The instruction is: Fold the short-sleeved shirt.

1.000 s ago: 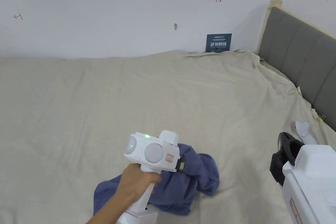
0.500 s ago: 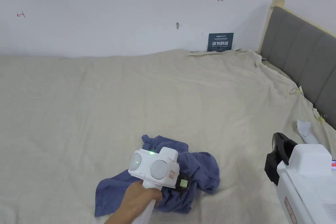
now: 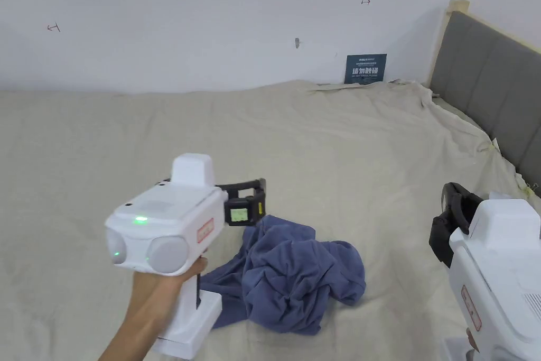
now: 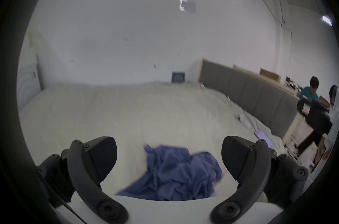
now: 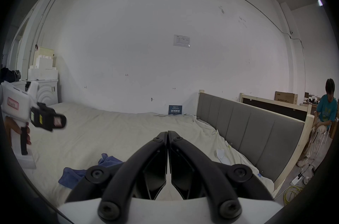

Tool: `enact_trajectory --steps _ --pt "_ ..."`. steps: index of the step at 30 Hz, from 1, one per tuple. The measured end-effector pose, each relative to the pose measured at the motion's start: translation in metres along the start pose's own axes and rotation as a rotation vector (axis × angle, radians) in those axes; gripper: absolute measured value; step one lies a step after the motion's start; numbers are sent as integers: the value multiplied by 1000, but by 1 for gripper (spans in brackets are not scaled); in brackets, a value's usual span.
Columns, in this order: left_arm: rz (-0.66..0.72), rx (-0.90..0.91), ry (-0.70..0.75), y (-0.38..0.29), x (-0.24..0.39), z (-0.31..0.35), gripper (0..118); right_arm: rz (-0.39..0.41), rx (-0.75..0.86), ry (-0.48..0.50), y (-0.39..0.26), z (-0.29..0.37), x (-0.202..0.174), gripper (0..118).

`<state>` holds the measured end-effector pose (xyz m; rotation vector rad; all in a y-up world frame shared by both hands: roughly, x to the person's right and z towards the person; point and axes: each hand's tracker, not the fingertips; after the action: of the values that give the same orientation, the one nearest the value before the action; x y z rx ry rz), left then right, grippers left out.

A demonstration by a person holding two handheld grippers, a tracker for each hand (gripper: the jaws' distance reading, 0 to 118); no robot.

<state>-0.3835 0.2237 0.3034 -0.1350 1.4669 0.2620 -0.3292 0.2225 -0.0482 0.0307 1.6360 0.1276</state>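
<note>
Head view shows the blue shirt (image 3: 293, 280) crumpled on the bed (image 3: 327, 150), the left claw (image 4: 168, 158) spread above it, likely to pick an edge, the right claw (image 5: 167, 138) pressed together, idle alongside.

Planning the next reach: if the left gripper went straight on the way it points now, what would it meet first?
Probably nothing at once: the left gripper, jaws open, points across the bed above the crumpled blue shirt; farther on, likely the bedsheet or wall, though depth is unclear.
</note>
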Motion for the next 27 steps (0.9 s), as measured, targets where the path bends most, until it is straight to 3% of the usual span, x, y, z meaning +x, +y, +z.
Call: enact_trajectory --steps 6,9,12,15,16,17,27 --pt "-48 171 156 -10 -30 37 117 1 14 10 3 -2 -2 0" --pt "-74 193 216 -24 -40 47 109 1 20 13 4 -2 -3 1" --pt "-85 212 250 -37 -47 54 73 -1 22 15 3 -4 -4 0" --pt "-89 214 277 -45 -50 60 29 -5 21 14 2 -5 -5 1" --pt "-92 219 272 -47 -52 61 10 -7 20 14 1 -5 -6 0" --pt "-102 222 277 -48 -50 63 1 -9 17 15 0 -5 -6 1" --pt "-124 190 272 -52 -47 65 0 -14 9 28 -3 -5 -12 0"
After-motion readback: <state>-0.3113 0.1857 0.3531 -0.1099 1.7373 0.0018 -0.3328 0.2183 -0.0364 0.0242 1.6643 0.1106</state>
